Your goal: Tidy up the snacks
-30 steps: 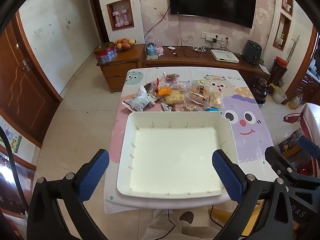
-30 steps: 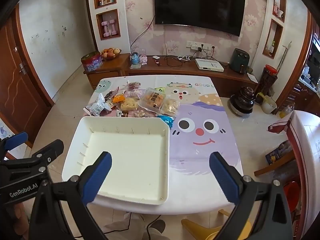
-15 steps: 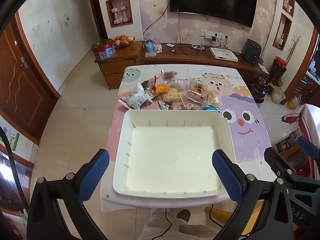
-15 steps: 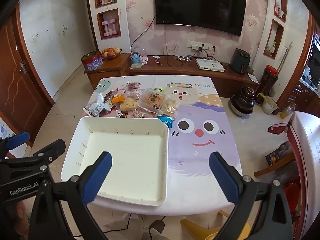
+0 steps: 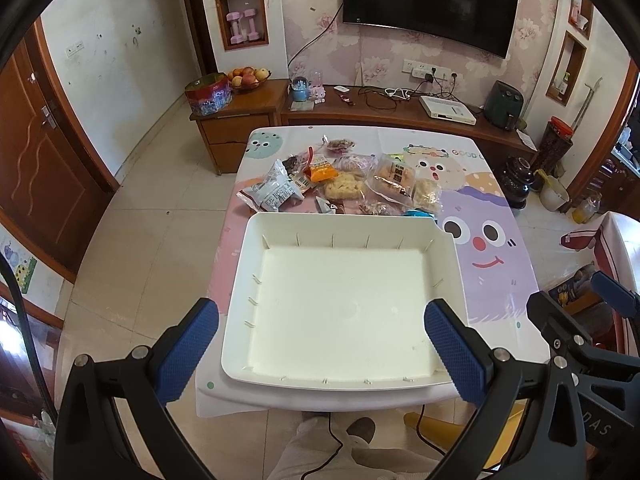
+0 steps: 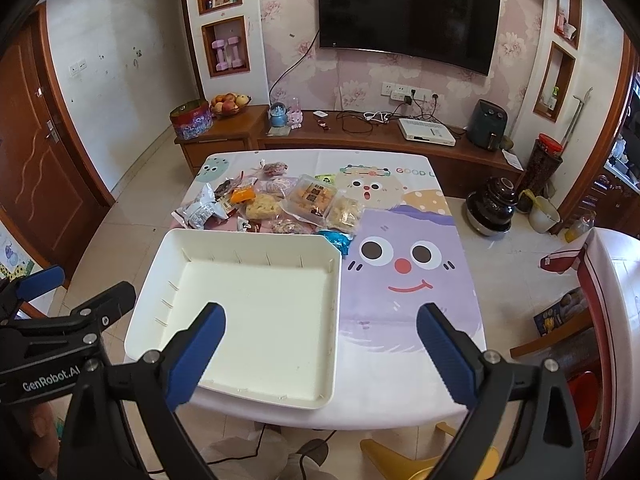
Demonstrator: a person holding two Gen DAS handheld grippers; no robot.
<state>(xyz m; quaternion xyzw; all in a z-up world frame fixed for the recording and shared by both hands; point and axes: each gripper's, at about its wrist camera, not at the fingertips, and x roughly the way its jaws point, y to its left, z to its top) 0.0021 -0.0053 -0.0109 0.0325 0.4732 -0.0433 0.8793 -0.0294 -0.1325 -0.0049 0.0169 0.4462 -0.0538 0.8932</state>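
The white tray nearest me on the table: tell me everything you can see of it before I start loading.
The white tray is a shallow, rounded-corner rectangle that looks like matte plastic, with small ribs along the inside of its walls. It is empty and sits flat on the cartoon tablecloth at the table's near edge, toward the left side. The snack pile lies just beyond its far wall; contact cannot be told. Neither gripper touches it.

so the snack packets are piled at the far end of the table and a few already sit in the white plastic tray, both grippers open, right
Not quite: the white plastic tray holds nothing, as the left wrist view shows. The snack packets lie piled beyond it, and the left gripper and right gripper are both open.
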